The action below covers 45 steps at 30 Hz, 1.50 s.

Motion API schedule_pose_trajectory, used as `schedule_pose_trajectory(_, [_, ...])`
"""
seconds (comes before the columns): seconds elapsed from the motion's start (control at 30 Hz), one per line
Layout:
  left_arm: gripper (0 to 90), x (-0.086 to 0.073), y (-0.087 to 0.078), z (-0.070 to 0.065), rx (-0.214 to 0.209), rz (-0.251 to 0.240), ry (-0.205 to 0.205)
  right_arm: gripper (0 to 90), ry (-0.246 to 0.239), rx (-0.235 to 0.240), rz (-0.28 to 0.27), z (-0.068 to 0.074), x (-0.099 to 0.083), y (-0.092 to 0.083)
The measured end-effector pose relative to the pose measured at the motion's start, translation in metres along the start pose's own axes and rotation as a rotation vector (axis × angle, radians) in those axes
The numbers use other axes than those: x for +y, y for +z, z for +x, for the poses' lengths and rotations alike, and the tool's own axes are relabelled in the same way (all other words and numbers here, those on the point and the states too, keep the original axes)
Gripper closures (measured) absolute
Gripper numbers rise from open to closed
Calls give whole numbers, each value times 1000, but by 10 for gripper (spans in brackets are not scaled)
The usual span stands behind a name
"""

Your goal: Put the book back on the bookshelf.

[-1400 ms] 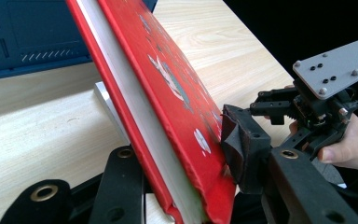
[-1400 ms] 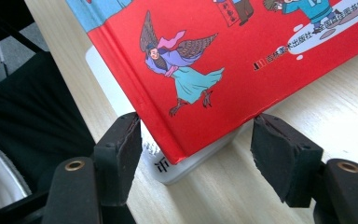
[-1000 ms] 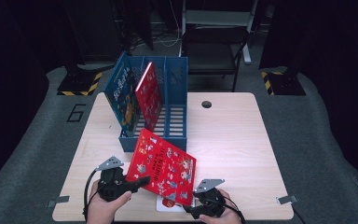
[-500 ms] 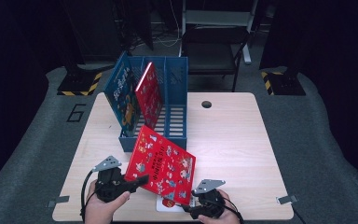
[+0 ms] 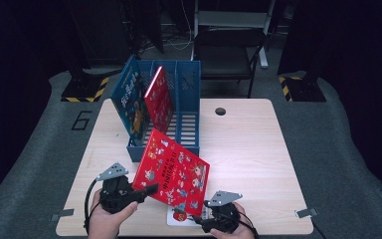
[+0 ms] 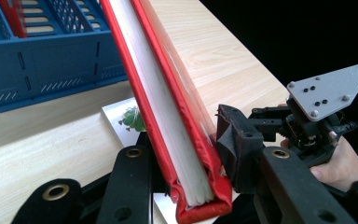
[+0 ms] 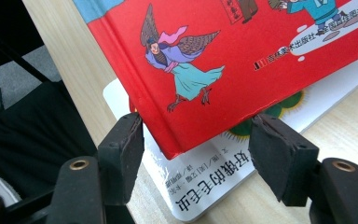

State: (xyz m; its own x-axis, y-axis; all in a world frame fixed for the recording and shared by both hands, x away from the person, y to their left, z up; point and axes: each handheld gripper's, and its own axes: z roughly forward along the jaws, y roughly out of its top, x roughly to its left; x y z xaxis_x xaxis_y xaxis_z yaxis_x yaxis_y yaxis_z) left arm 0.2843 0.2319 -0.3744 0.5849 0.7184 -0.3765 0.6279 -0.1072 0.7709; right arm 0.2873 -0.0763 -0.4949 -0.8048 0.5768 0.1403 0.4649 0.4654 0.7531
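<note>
A red picture book (image 5: 171, 172) is tilted up over the table's front, its low left edge pinched in my left gripper (image 5: 148, 190). In the left gripper view both pads press on the red book (image 6: 168, 116) near its spine, so the gripper (image 6: 186, 140) is shut on it. Under the red book's right corner a white book (image 5: 178, 217) lies flat. My right gripper (image 5: 213, 218) sits at the table's front edge. Its jaws stand open (image 7: 198, 140) on either side of the red book's corner (image 7: 242, 56), above the white book (image 7: 205, 186), without touching the red book.
A blue file rack (image 5: 189, 124) stands behind the books, with a blue book (image 5: 134, 102) and a red book (image 5: 158, 99) leaning in its left slots. The wooden table (image 5: 258, 164) has a cable hole (image 5: 221, 111). A dark chair (image 5: 229, 50) stands beyond the table.
The red book's far corner has risen slightly. Both hands stay about where they were.
</note>
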Motion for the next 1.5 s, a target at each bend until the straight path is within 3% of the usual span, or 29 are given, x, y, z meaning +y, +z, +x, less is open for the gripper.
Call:
schedule_pose_trajectory(0.07, [671,2,-1,0,-3,-7,1,355,-7,-7,-10,0,1,-2])
schedule_pose_trajectory(0.27, [674,8,-2,-2,-8,-30,4,387,36,-13,-60,0,3,-8])
schedule_pose_trajectory(0.47, [686,12,-1,-4,-17,-38,0,387,36,-31,-70,-2,4,-9])
schedule_pose_trajectory(0.7, [698,20,-2,-4,-37,-70,-6,388,40,-37,-133,-5,6,-17])
schedule_pose_trajectory(0.83, [697,25,-3,-6,-40,-66,-5,389,40,-37,-147,-7,7,-19])
schedule_pose_trajectory(1.03, [697,33,-2,-9,-34,-52,35,388,39,-49,-166,-9,10,-21])
schedule_pose_trajectory(1.5, [695,47,-2,-3,-40,-49,32,388,31,-61,-188,-16,20,-23])
